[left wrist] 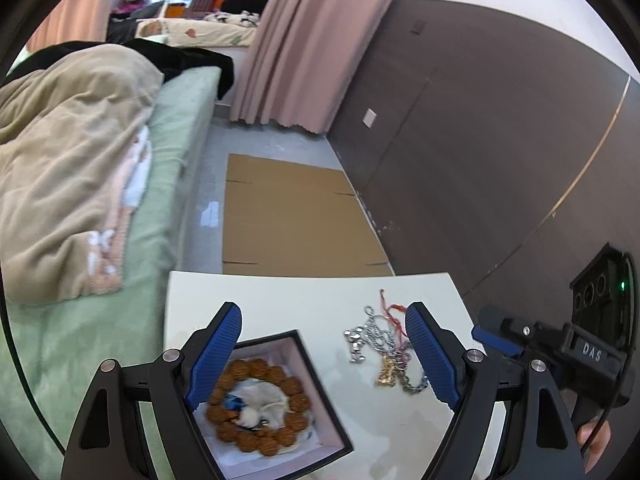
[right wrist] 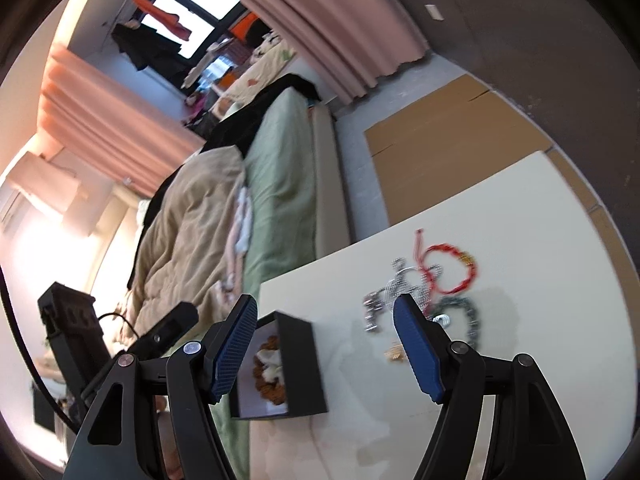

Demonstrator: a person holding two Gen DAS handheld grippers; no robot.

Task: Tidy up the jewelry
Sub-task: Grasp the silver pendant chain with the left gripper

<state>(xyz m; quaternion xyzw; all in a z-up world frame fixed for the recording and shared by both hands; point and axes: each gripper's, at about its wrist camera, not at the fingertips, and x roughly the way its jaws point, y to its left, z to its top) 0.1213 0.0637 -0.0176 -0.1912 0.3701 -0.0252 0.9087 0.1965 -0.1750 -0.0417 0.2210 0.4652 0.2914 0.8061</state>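
Note:
A black box [left wrist: 320,392] with a pale lining holds a brown bead bracelet [left wrist: 256,406] on the white table [left wrist: 280,296]. The box also shows in the right wrist view [right wrist: 296,364]. To its right lies a tangle of jewelry: silver chains [left wrist: 360,340], a gold piece [left wrist: 387,376] and a red cord bracelet [right wrist: 452,270]. My left gripper [left wrist: 324,356] is open and empty, above the box and the pile. My right gripper [right wrist: 326,344] is open and empty, above the table between box and pile; its body shows in the left wrist view [left wrist: 552,340].
A bed with a green sheet [left wrist: 80,340] and a beige blanket [left wrist: 68,168] stands left of the table. Flat cardboard [left wrist: 296,216] lies on the floor beyond the table. A dark wall panel [left wrist: 500,140] runs along the right. Pink curtains [left wrist: 292,40] hang at the back.

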